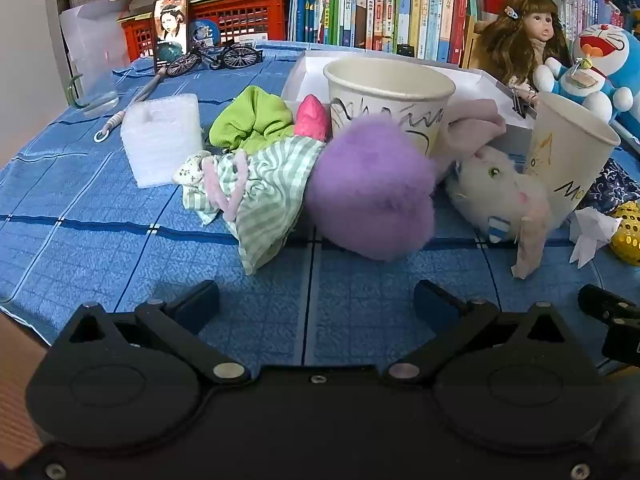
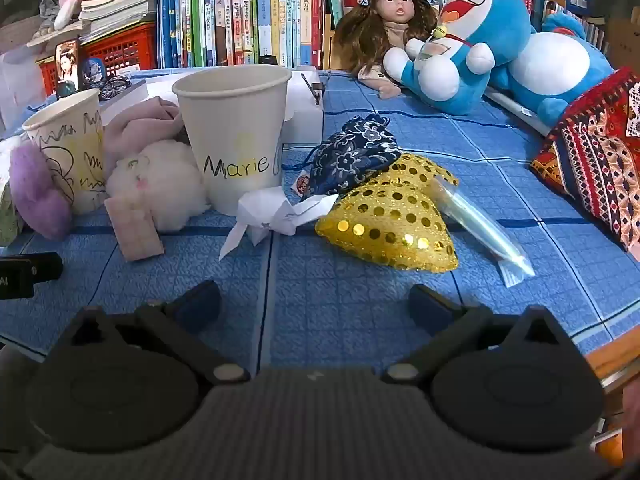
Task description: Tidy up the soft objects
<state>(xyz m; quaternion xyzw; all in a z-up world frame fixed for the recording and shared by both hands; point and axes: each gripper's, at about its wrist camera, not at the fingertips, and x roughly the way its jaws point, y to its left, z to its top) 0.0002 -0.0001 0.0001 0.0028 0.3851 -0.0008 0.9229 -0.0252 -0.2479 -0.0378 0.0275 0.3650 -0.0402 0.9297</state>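
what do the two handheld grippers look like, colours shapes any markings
Both look alike: matte black plastic bodies with two round, disc-shaped housings side by side, silver screws and pivot pins, and angled black link bars leading to two dark, blocky fingers. The left gripper has a smooth body; the right gripper has fine ribbed lines across its middle. No cables, sleeves or readable markings on either.

Each tool, left tool (image 1: 316, 300) and right tool (image 2: 314, 304), is matte black plastic: two round housings, angled link arms with silver pivot pins, small screws, and blunt dark fingers (image 1: 198, 300) above them.
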